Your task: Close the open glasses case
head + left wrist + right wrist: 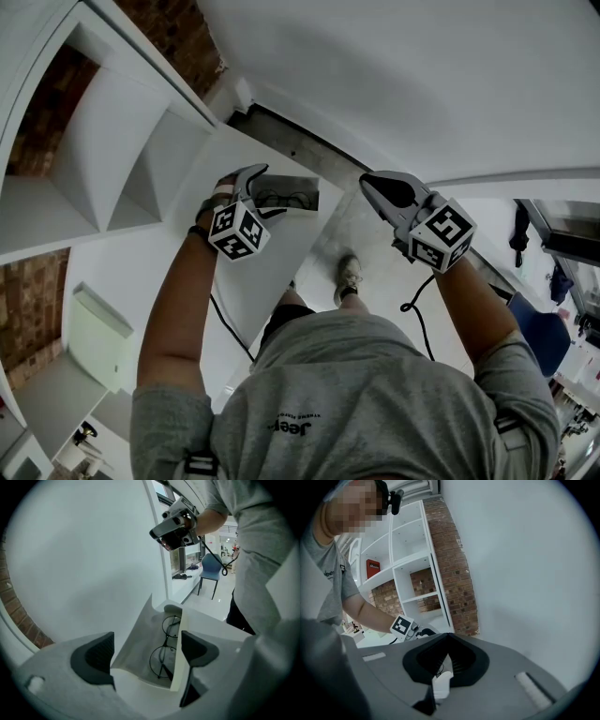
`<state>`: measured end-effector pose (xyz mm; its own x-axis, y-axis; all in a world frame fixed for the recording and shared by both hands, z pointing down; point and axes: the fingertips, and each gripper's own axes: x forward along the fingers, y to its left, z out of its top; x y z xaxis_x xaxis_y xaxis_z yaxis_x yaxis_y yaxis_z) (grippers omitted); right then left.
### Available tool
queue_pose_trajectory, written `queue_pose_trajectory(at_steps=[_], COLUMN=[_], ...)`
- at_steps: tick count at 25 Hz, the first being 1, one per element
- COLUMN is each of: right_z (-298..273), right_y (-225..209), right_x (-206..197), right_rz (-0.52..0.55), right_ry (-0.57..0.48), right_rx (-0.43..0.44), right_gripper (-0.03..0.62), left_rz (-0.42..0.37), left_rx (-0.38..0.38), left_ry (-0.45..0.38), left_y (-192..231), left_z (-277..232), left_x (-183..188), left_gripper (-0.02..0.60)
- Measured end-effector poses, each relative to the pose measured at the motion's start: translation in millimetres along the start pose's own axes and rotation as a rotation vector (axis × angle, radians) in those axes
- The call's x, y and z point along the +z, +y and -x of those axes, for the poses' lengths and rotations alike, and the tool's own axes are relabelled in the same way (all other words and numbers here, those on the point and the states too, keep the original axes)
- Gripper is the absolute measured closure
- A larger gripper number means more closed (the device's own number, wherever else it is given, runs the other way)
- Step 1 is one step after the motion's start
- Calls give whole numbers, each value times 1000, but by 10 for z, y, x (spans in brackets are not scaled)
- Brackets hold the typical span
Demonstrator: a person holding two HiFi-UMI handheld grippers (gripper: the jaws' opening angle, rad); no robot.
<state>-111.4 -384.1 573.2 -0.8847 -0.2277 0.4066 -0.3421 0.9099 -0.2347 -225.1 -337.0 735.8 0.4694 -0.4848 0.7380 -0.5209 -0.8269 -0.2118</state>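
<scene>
shelves [112,141] L of case [295,192], wall [422,75] beyond

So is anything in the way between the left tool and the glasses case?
No, nothing visible is. The left tool is open, with the open glasses case right between its jaws and the glasses lying inside. The right tool is off to the side.

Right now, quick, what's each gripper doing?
Left gripper: open, case between its jaws, not gripped.
Right gripper: shut, empty.
</scene>
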Motion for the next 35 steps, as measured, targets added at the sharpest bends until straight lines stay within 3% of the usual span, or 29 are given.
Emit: queue_pose_trajectory(at_steps=[7, 10, 35], right_z=[8, 27, 86], right_y=[-7, 3, 89], right_x=[-49, -49, -54], right_rz=[-7, -8, -5], right_ry=[4, 4, 4], right_rx=[1, 1, 5], right_gripper=[585, 585, 585], left_rz=[-19, -18, -10], left_rx=[-8, -15, 45], left_ry=[39, 41, 65], left_y=[-45, -79, -184], left_z=[-75, -78, -40], left_x=[-74, -73, -87], left_gripper=[126, 160, 259])
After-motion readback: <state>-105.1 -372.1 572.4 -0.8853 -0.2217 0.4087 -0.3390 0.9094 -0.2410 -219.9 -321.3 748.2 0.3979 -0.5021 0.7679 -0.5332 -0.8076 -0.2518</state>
